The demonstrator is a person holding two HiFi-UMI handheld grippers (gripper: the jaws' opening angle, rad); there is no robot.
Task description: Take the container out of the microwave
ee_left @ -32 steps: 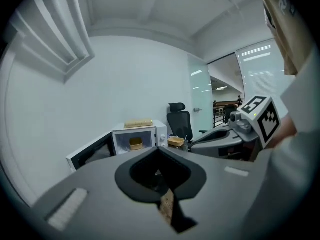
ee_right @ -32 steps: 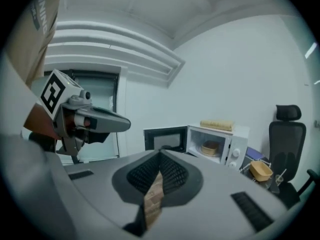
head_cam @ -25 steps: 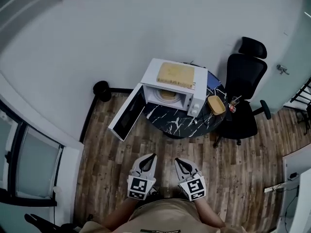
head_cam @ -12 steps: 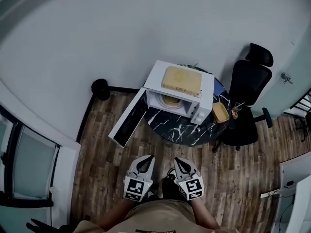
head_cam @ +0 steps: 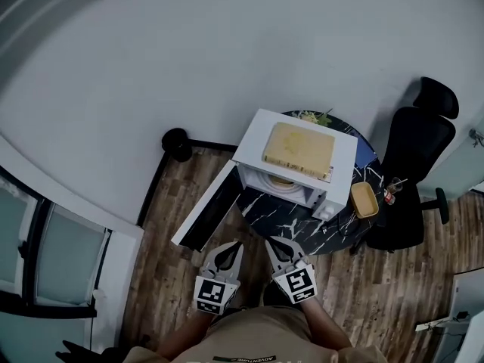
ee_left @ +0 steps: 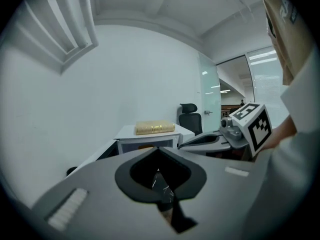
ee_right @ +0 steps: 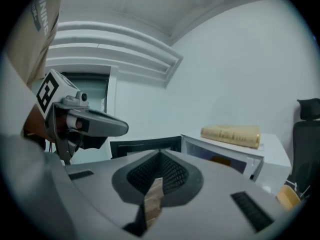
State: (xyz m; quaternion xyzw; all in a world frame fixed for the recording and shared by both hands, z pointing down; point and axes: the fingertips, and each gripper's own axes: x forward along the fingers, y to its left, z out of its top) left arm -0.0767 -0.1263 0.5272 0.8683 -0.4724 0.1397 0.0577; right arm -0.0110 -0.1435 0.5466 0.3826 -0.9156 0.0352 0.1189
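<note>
**Grippers.** Left gripper (head_cam: 237, 244): jaws closed tip to tip, nothing between them; only a thin slit shows behind the tips in the left gripper view. Right gripper (head_cam: 271, 241): same condition, jaws together and empty, floor (ee_right: 151, 199) showing through the slit. Both are held side by side at lower centre of the head view, close to the person's body, pointing up the frame toward the table (head_cam: 291, 221). Neither touches anything.

**Work area.** Microwave (head_cam: 342, 157) stands on the table, centre right of the head view. Its door (head_cam: 208, 210) is swung fully open toward lower left. A yellow slab (head_cam: 299, 150) lies on its top.

**Task item.** The container (head_cam: 281, 181) is inside the cavity, visible only as a yellow-orange patch; in the right gripper view it shows at (ee_right: 220, 159). Shape and rim cannot be made out.

**Other.** A separate yellow tub (head_cam: 364, 200) sits on the table right of the microwave, with a chair (head_cam: 416, 157) beyond it.

**Assessment.** Step in hand: approach. The door stage appears complete and the grasp has not begun. The next move calls for closing on the opening, spreading at least one pair of jaws, entering level under the cavity roof, and gripping the container's rim before drawing it straight out, clear of the door.
</note>
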